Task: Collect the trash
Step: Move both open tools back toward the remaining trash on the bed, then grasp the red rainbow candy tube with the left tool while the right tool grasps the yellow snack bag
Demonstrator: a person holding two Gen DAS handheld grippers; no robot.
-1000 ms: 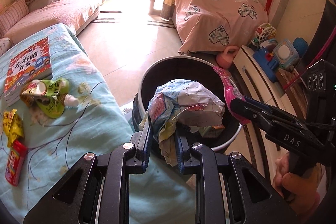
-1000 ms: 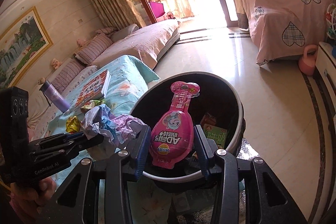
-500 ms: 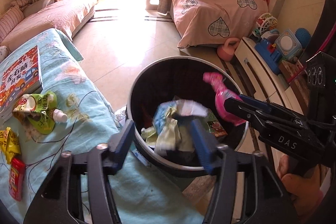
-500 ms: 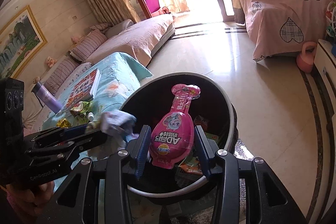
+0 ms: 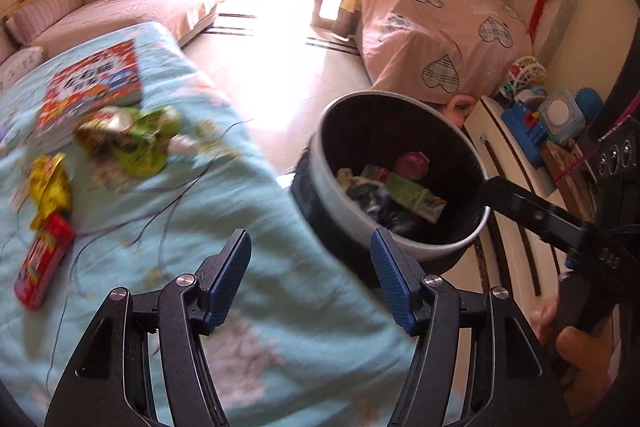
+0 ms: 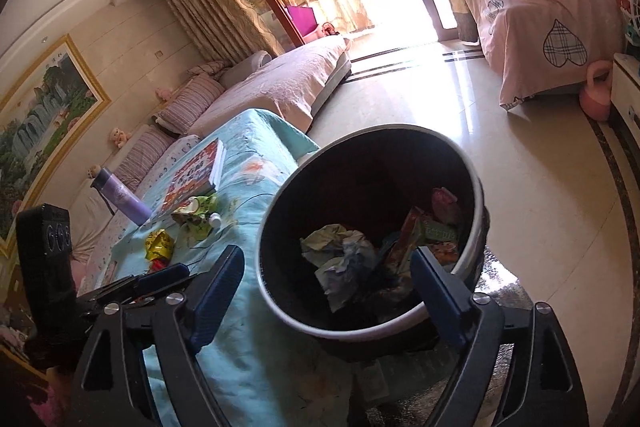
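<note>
Both grippers spread wide — left gripper (image 5: 310,275) over table, right gripper (image 6: 326,291) over bin (image 6: 280,291)

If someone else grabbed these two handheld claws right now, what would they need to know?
Left gripper: open, holding nothing, above the blue-covered table.
Right gripper: open, holding nothing, over the trash bin.
Done: crumpled paper and pink pouch lie inside the bin with other wrappers.
Left on the table: green pouch, yellow wrapper, red packet. The book and purple bottle are probably not trash.
Next: likely fetch the green pouch.
</note>
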